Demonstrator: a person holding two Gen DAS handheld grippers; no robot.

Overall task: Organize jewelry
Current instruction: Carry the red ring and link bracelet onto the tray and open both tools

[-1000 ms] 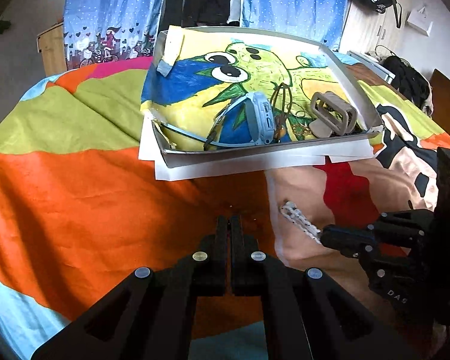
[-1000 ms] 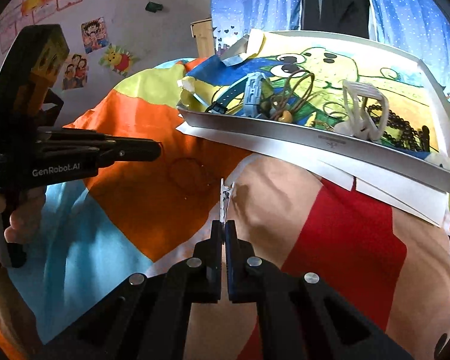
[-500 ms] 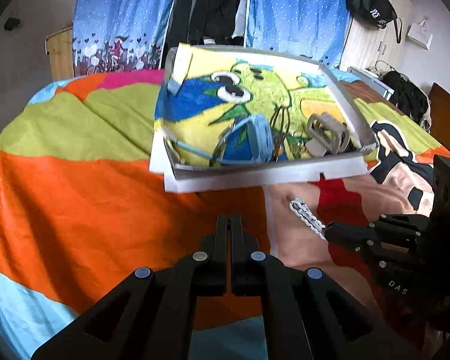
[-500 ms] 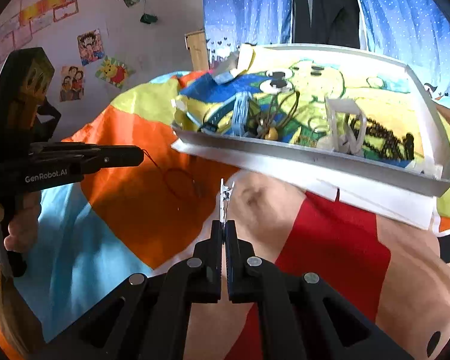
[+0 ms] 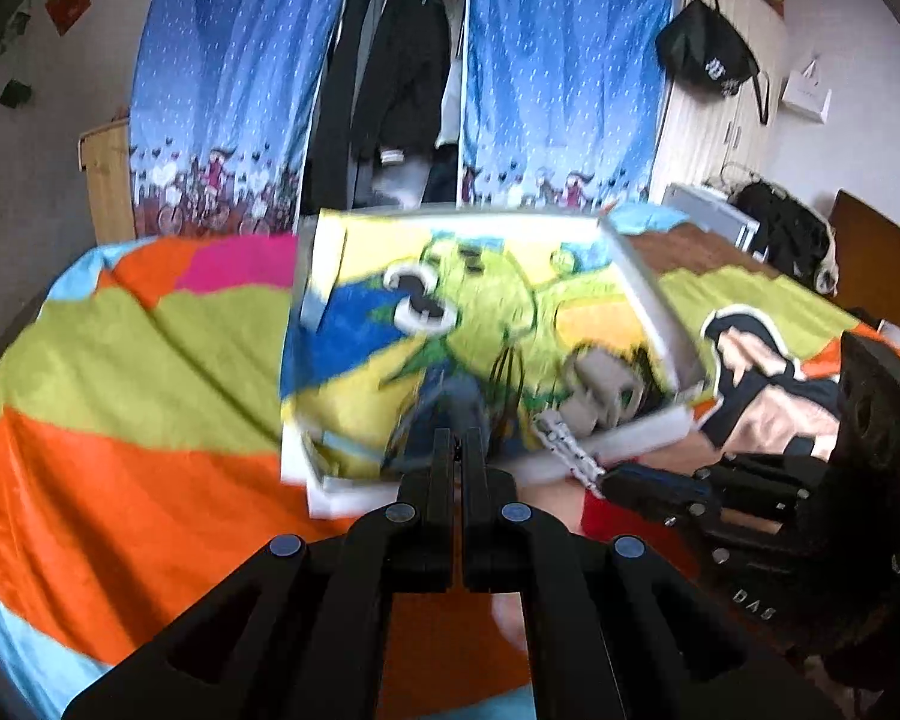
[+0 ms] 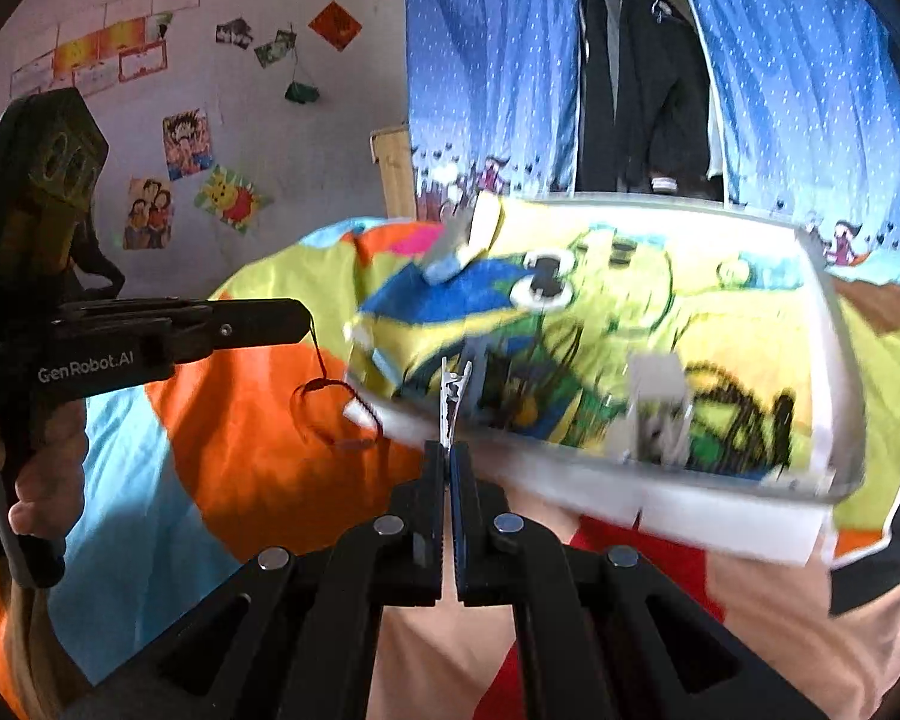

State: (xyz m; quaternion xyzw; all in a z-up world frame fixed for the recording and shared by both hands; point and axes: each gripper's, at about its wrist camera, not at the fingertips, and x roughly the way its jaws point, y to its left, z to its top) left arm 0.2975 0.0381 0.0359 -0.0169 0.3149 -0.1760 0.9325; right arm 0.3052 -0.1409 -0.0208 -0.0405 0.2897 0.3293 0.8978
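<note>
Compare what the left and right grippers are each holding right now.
The left gripper pinches a thin dark red cord that hangs in a limp loop; the right gripper pinches a stiff silvery clip that sticks straight out. The cord dangles below its jaws; the clip does not. Both grippers are shut, above the bedspread.

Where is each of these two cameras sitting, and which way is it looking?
Left wrist: sits on the left gripper, looking along its fingers over the bedspread toward the tray; the right gripper shows beside it.
Right wrist: sits on the right gripper, which holds a hair clip, facing the tray; the left gripper and a hand show.
Shared: tray, bedspread, blue curtains.
</note>
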